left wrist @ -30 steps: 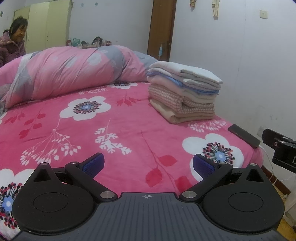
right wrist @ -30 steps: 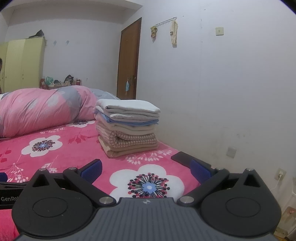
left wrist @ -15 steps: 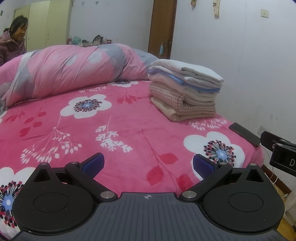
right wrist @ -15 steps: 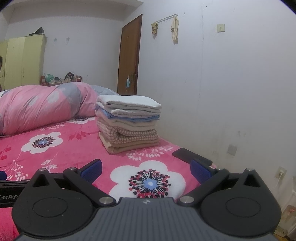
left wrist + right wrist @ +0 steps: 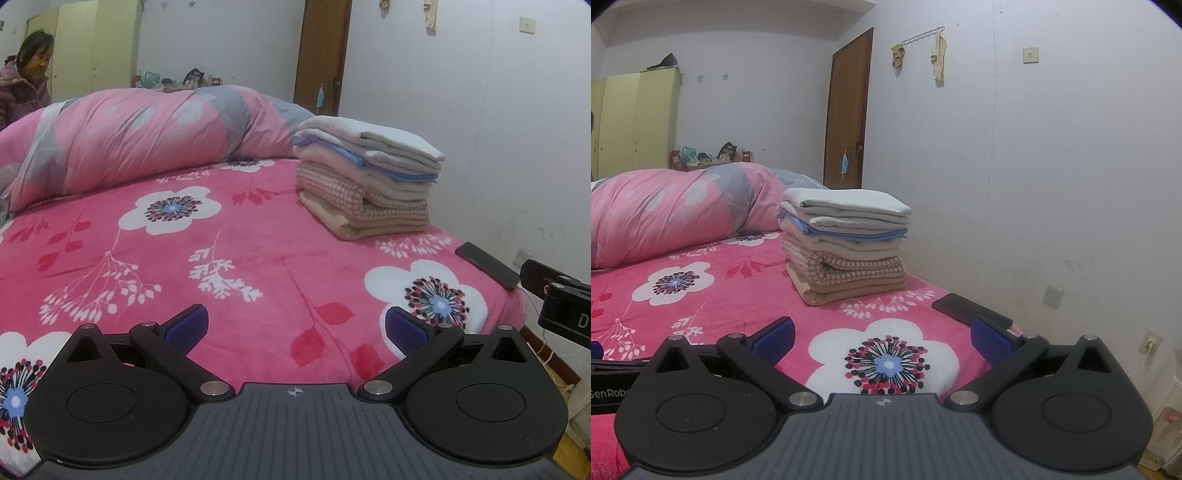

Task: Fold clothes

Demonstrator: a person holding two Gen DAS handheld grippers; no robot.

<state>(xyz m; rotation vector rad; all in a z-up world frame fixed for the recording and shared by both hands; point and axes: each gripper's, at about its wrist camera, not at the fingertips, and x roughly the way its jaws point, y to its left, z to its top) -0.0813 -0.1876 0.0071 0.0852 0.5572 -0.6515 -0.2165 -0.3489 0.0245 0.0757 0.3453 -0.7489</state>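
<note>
Folded stack (image 5: 364,184): a pile of folded clothes, white on top, then blue, cream, a pink check piece and a tan one at the bottom, sits on the bed near its wall-side edge, just in front of the rolled duvet.
Direction from grippers: the stack lies ahead and to the right of the left gripper (image 5: 293,326); from the right gripper (image 5: 882,336) it lies almost straight ahead, slightly left of centre (image 5: 846,243).
Long axis: the stack's folded edges face the cameras, and its length runs away towards the duvet (image 5: 140,144).
Nearer arm: my judgement is the right one, since the stack looks larger and more central in its view.
Left gripper state: jaws spread wide, nothing between the blue pads (image 5: 186,326).
Right gripper state: likewise spread wide and empty; its body shows at the right edge of the left view (image 5: 557,295).
Loose garment: none is visible on the bedspread (image 5: 229,258), so I judge the folding may be finished or the next piece lies out of view.
Nearby: a dark phone (image 5: 967,308) lies at the bed edge, between the stack and the right gripper.
Change from earlier: both views have crept slightly forward and the stack appears a little closer; nothing on the bed has shifted.
Bystander: a person (image 5: 26,88) sits beyond the duvet, well apart.
</note>
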